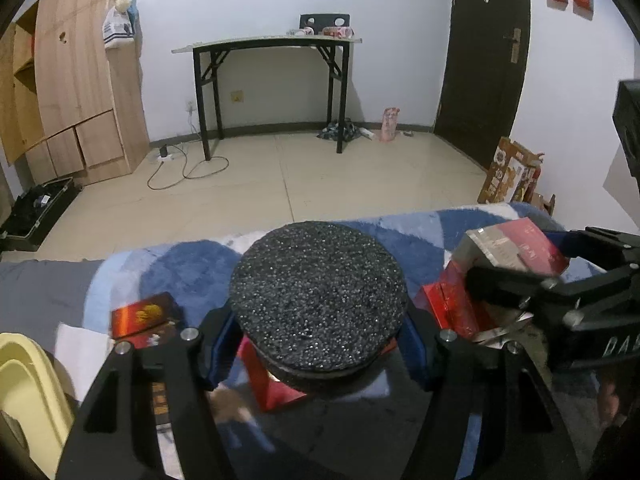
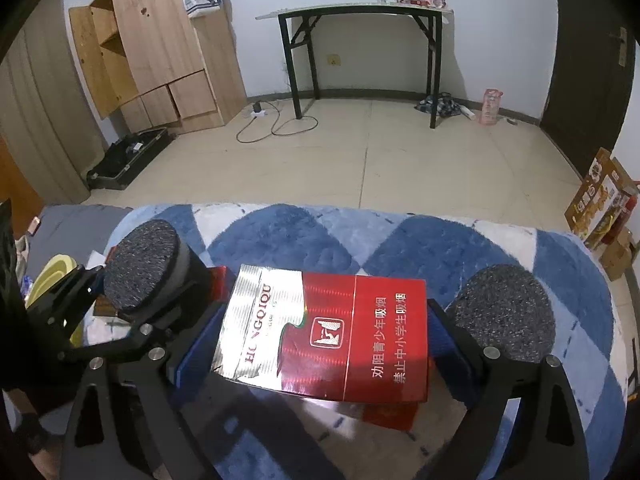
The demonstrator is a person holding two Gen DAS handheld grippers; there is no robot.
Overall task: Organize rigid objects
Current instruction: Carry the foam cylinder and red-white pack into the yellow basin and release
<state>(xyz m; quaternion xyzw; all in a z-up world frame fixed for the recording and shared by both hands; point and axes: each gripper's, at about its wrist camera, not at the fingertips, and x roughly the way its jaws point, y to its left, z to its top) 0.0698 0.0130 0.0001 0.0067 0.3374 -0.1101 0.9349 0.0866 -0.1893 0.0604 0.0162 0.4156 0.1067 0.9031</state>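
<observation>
Presently, left claw [image 1: 320, 344] clamps a black foam disc [image 1: 318, 296], right claw [image 2: 320, 344] clamps a red cigarette pack [image 2: 340, 336], seemingly for sorting.

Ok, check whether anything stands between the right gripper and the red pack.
Nothing visible does. The pack already lies between the right gripper's pads, with one pad at each side edge. A black disc sits beyond its right finger, outside the gap.
</observation>
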